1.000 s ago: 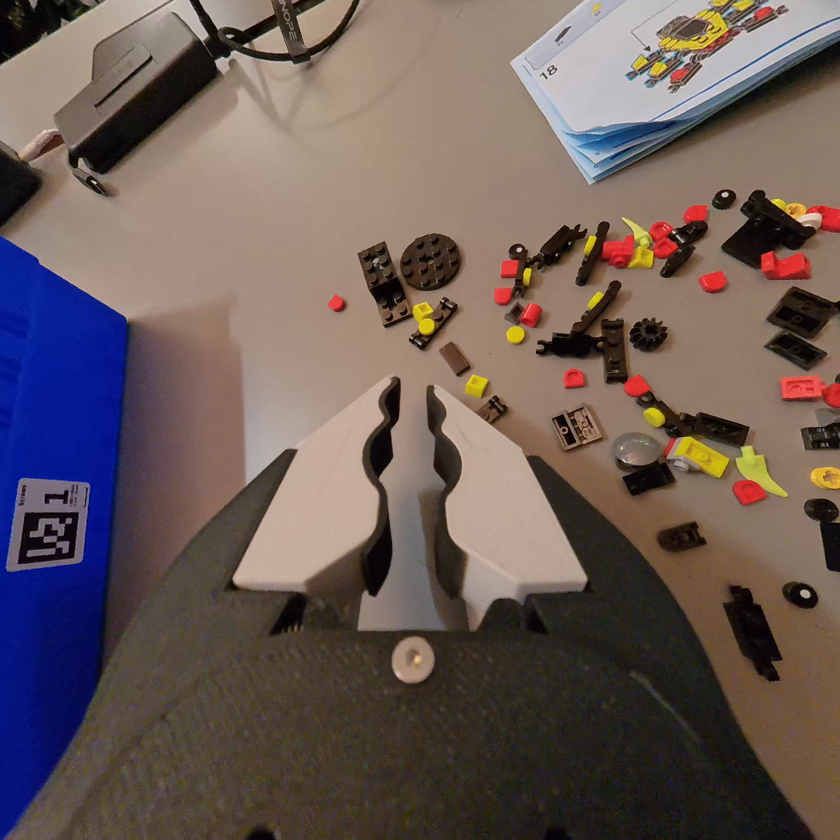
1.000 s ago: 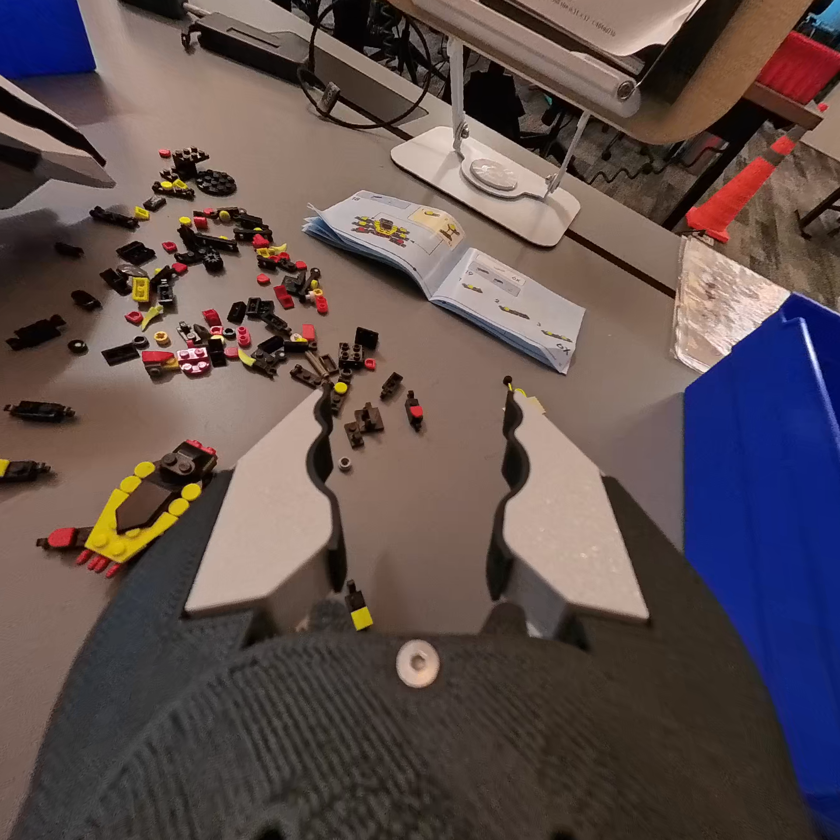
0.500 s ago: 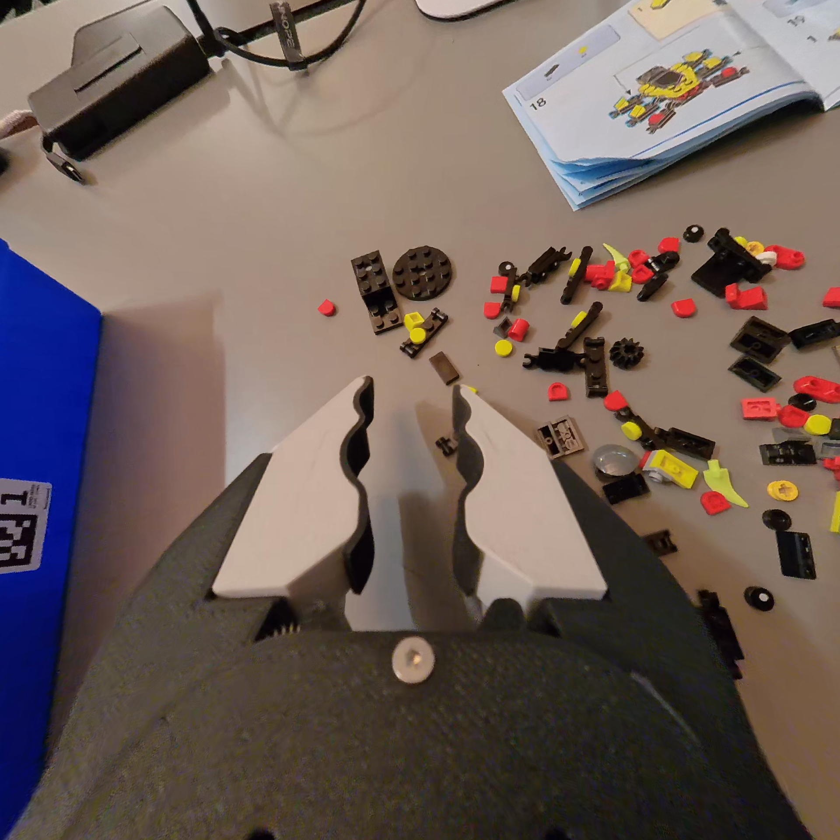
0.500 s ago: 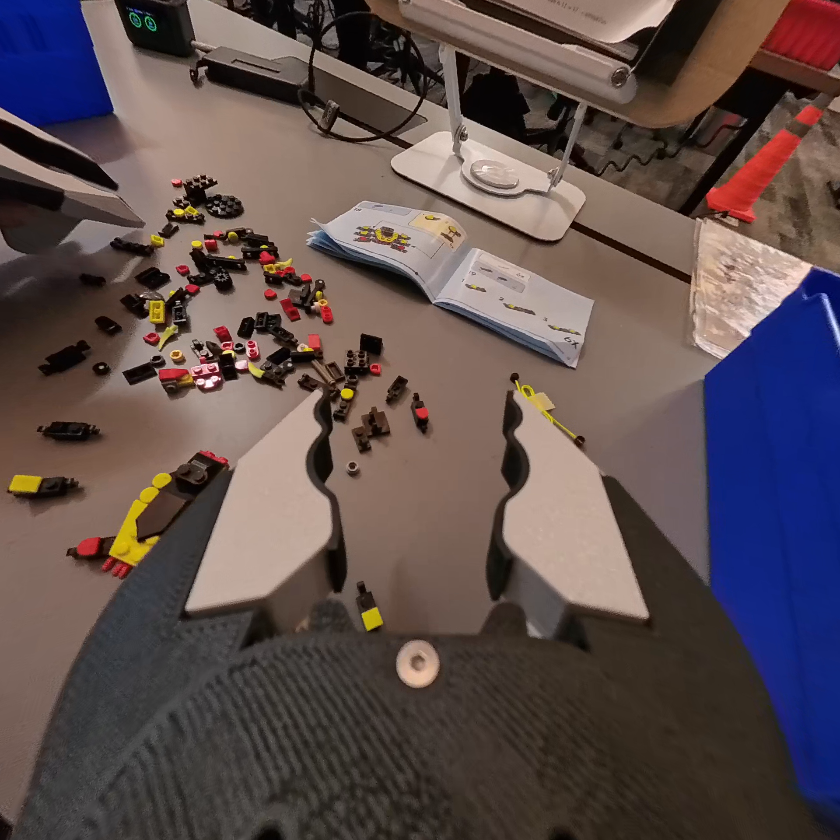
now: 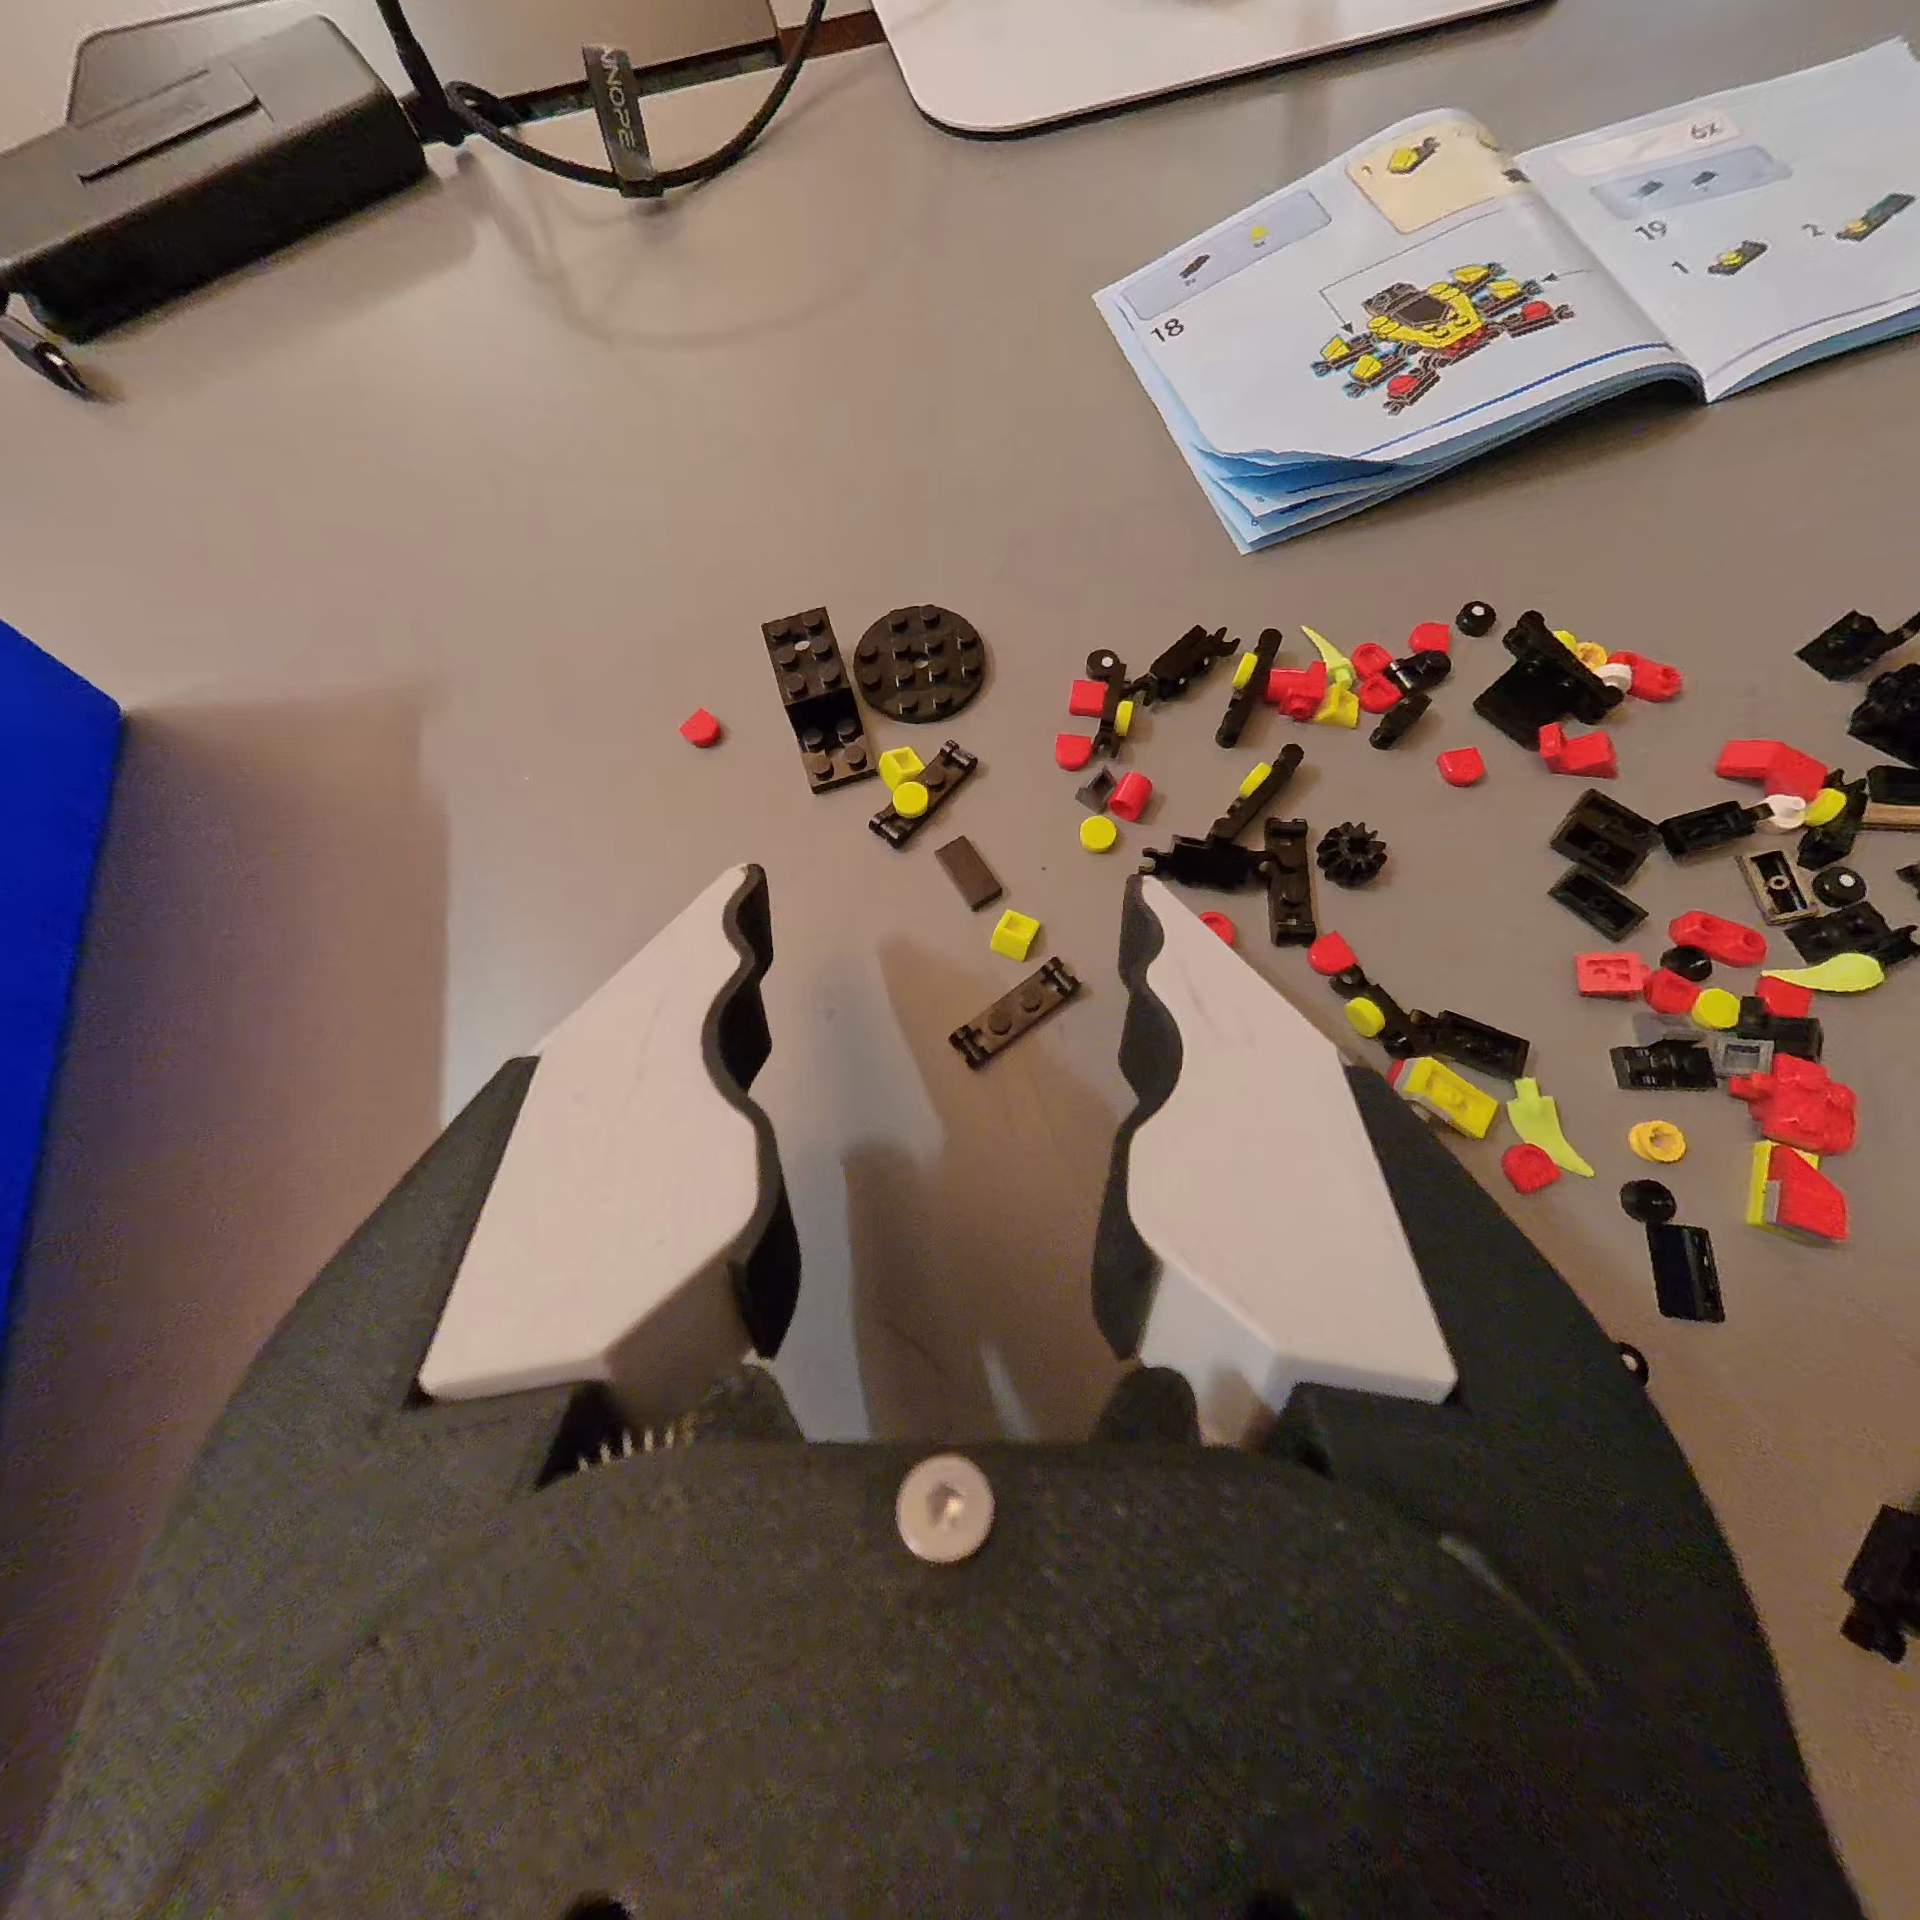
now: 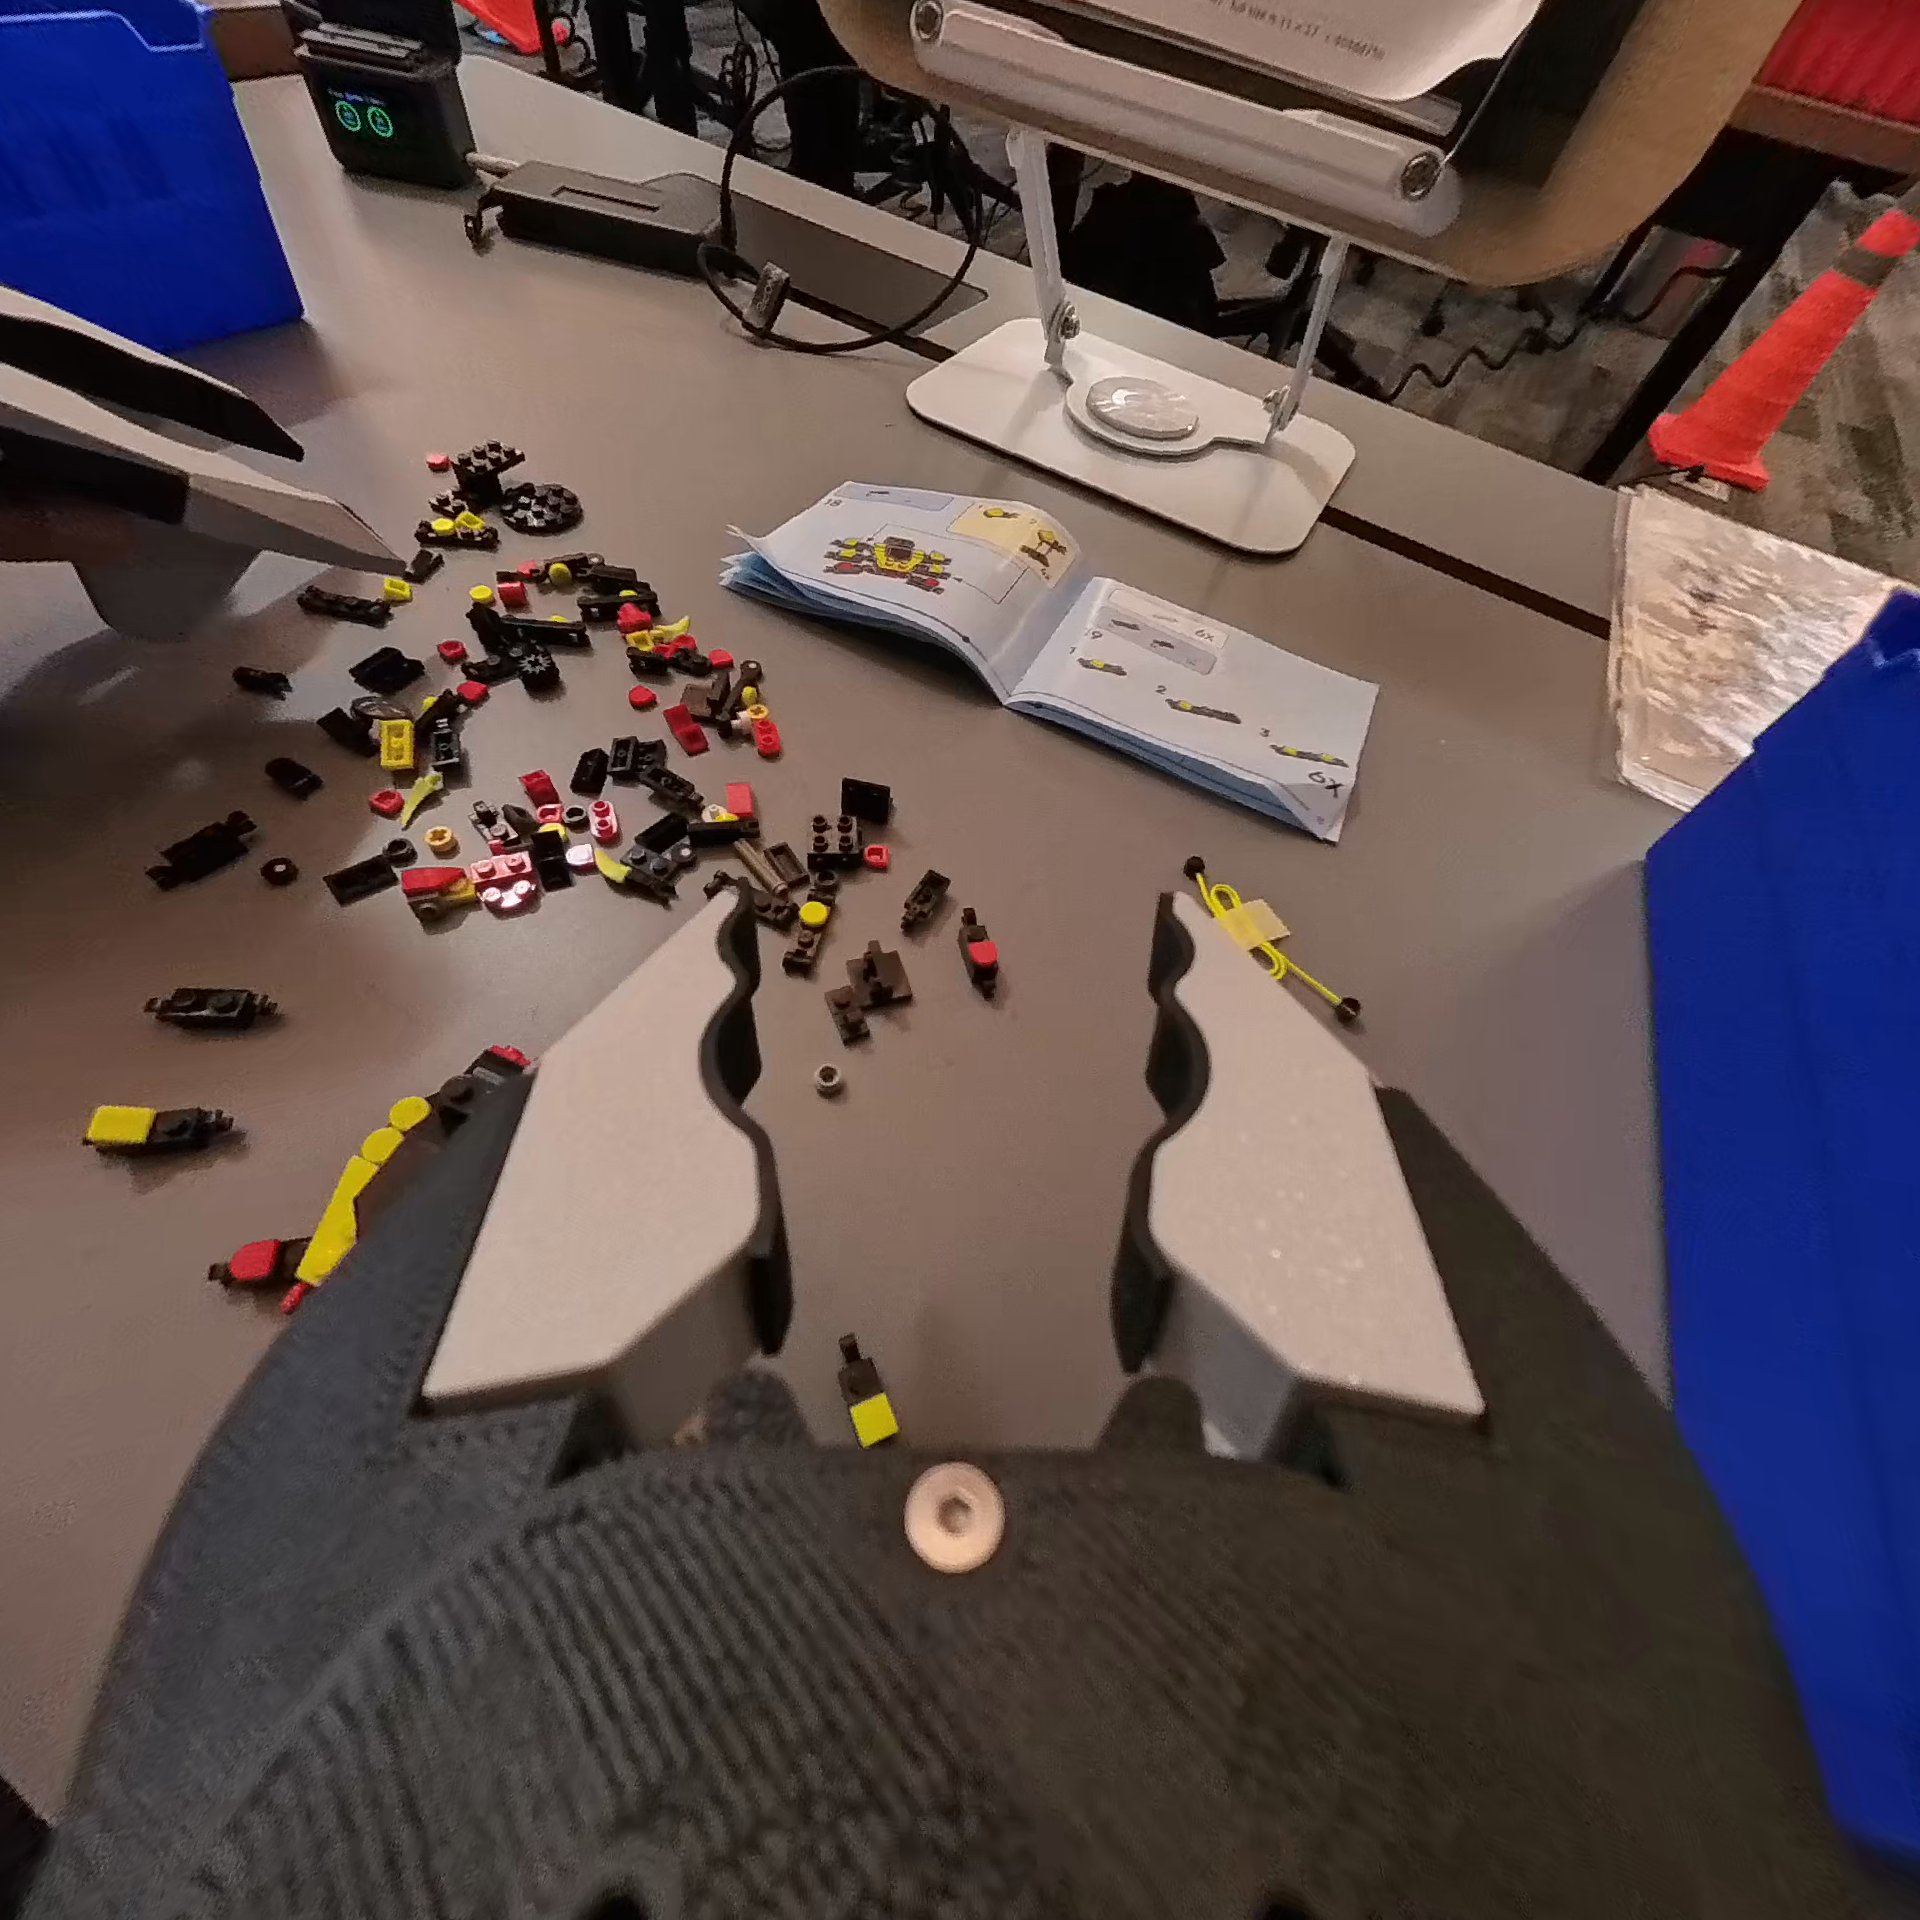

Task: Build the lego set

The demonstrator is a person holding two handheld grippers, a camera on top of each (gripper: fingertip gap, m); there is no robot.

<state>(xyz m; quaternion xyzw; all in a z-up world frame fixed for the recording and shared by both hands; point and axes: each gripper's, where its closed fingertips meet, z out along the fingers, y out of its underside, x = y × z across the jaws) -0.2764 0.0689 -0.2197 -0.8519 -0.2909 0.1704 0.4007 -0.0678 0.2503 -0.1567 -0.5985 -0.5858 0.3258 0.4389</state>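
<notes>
Left tool: jaws spread wide, nothing grasped; it hangs over the grey bench.
Between its fingers: a black two-stud plate with clips lies flat on the bench, touching neither pad; a small yellow square piece sits just beyond it, at 12 o'clock.
Left tool, 12 o'clock: dark flat tile, then a black studded brick beside a black round plate.
Left tool, 2 o'clock: scatter of red, yellow and black pieces; open instruction booklet well beyond.
Left tool, 9 o'clock: blue bin.
Left tool, 11 o'clock: black power adapter with cable.
Right tool: jaws spread wide, nothing grasped.
Between its fingers: small black joined pieces, a black piece with red cap, a tiny grey ring; none touches a pad.
Right tool, base of fingers: black-and-yellow piece on the bench.
Right tool, 1 o'clock: yellow cord just beside the right fingertip.
Right tool, 8 o'clock: partly built yellow-and-black assembly.
Right tool, 3 o'clock: second blue bin.
Progress: one partial assembly stands; most pieces lie loose, neither tool carries any.
</notes>
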